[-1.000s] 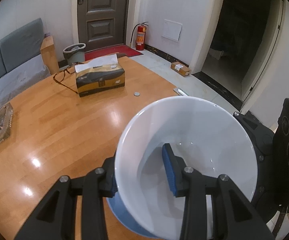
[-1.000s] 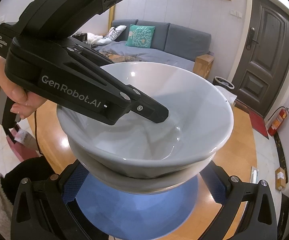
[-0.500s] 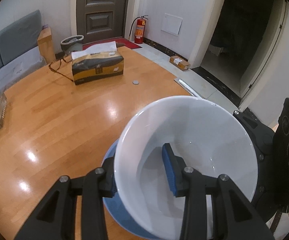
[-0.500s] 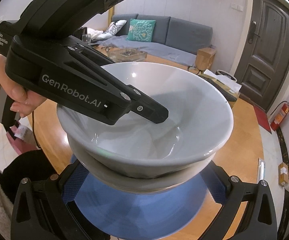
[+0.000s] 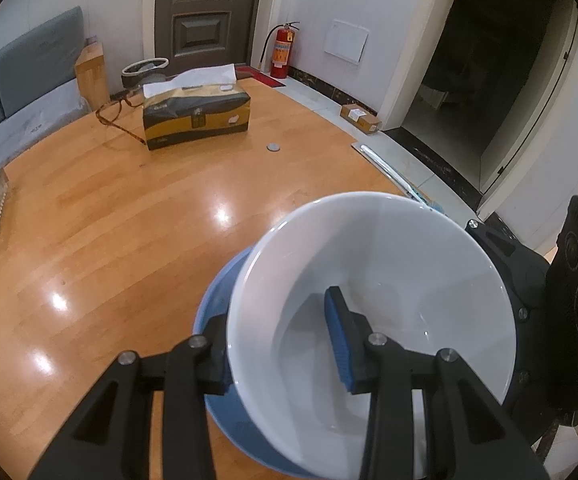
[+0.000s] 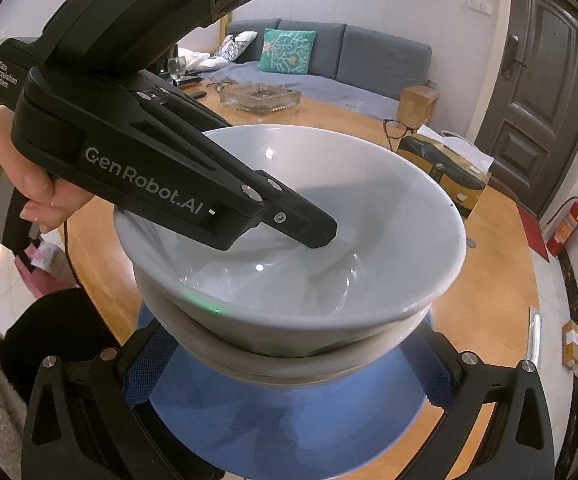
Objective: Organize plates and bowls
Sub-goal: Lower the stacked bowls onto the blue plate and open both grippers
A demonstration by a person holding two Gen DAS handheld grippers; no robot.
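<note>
Pinching white bowl (image 5: 389, 280) wall, left gripper (image 5: 285, 350), bowl mouth up over blue plate (image 6: 289, 412), right gripper (image 6: 289, 364) clasping lower bowl (image 6: 289, 368)

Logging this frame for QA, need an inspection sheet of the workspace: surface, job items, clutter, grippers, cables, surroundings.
Surface: wooden table, glossy, glare spots.
Job's things: white bowl nested in a second bowl, above a blue plate.
Clutter: tissue box, glasses, coin, glass ashtray.
Grippers: left gripper clamped on the white bowl's rim, one finger inside; right gripper straddles the lower bowl, contact unclear.
Cables: one dark cable below the hand.
Surroundings: sofa, door, fire extinguisher.
</note>
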